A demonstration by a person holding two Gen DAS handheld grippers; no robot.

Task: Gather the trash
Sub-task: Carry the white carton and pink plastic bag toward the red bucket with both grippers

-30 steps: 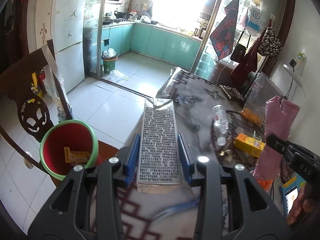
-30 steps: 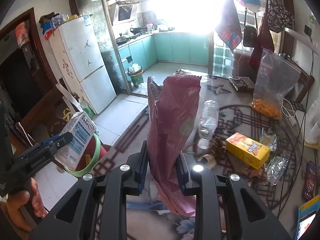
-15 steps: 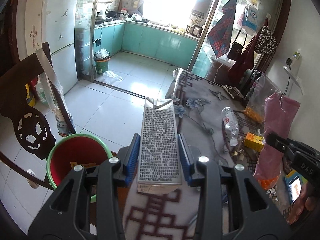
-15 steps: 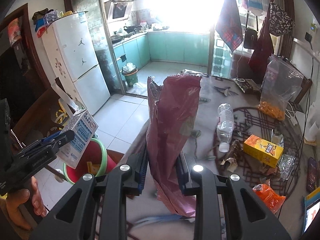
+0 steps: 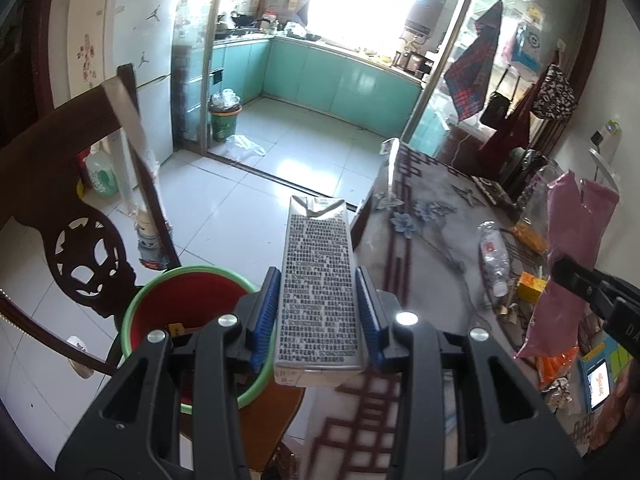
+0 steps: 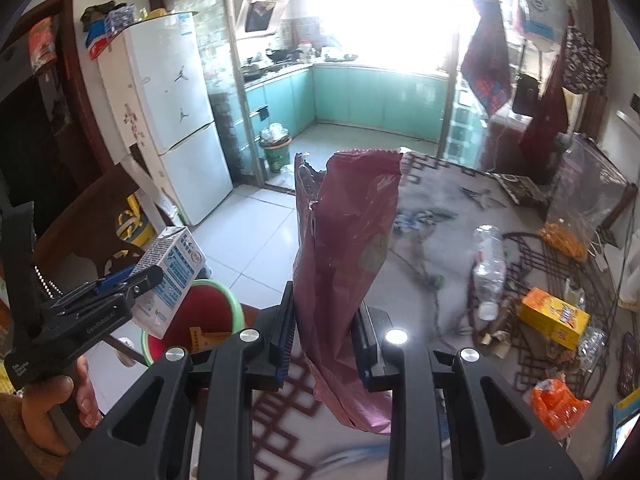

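The left claw [image 5: 318, 316] hides the red bin's [image 5: 192, 292] near rim, and the carton's [image 5: 319, 292] print is unreadable.

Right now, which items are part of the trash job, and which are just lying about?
In the job: carton in left gripper, pink bag in right gripper, bin, bottle, orange box.
Lying about: phone, fridge, chair.

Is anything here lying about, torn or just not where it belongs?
Yes. A clear plastic bottle lies on its side on the table among scraps, an orange box and an orange wrapper. The pink bag in the right gripper has a ragged, torn top.
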